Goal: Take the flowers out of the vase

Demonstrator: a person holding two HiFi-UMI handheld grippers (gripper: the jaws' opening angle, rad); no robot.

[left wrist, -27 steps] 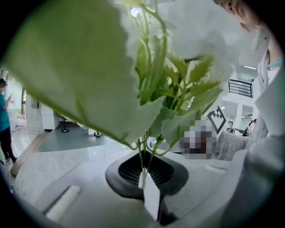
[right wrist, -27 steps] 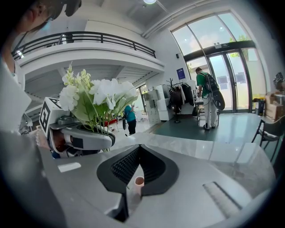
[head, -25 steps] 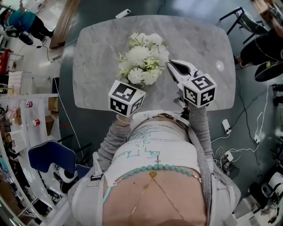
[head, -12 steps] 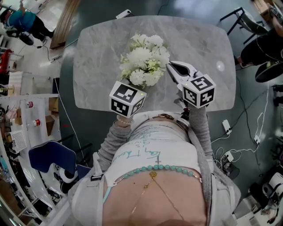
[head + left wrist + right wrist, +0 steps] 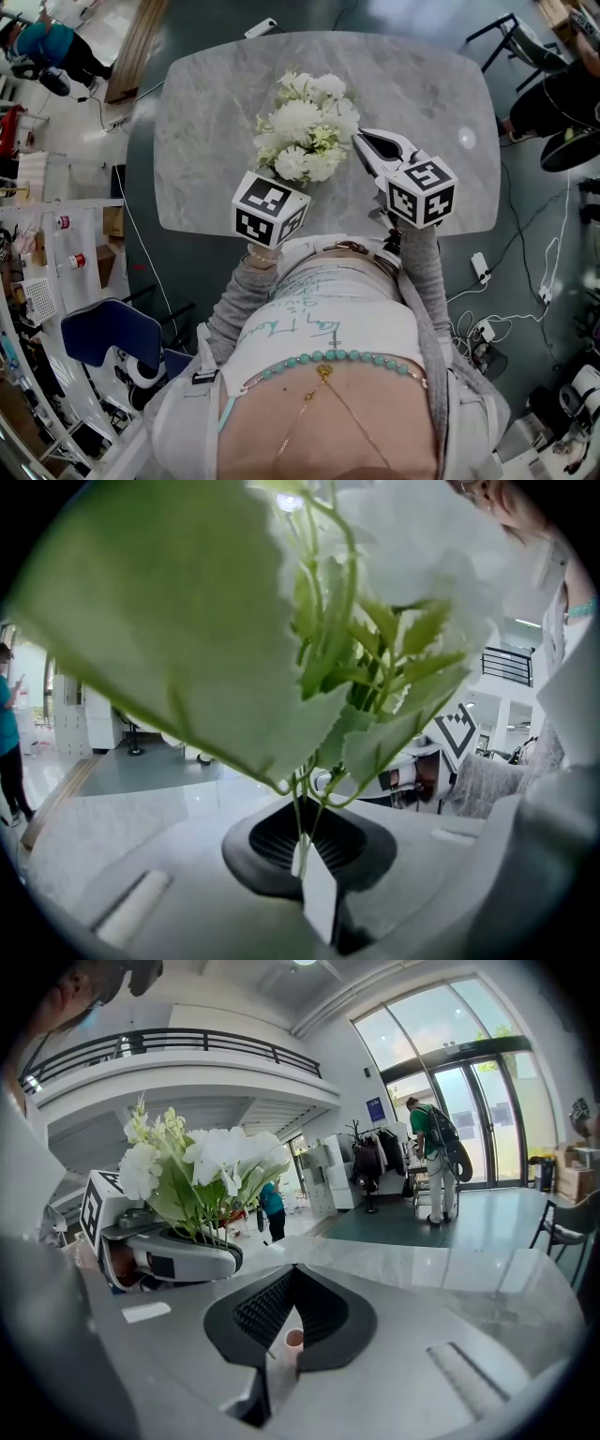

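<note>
A bunch of white flowers (image 5: 305, 127) with green leaves is held over the grey marble table (image 5: 206, 122). My left gripper (image 5: 300, 850) is shut on its thin green stems (image 5: 302, 803), just below the leaves; its marker cube (image 5: 269, 208) shows beneath the blooms in the head view. To the right, my right gripper (image 5: 361, 141) stays level with the bunch. In its own view the right gripper (image 5: 291, 1335) is shut on a narrow pinkish tube (image 5: 293, 1339), possibly the vase's neck. The flowers (image 5: 202, 1171) and left gripper (image 5: 173, 1252) sit to its left.
The table's near edge runs just in front of the person's body. A small pale round spot (image 5: 466, 141) lies on the table at the right. A blue chair (image 5: 103, 337) stands at the lower left, cables (image 5: 487, 281) trail on the floor at the right, and people stand in the background.
The flower bunch and left gripper have edged very slightly away and to the right. The right gripper has stayed put.
</note>
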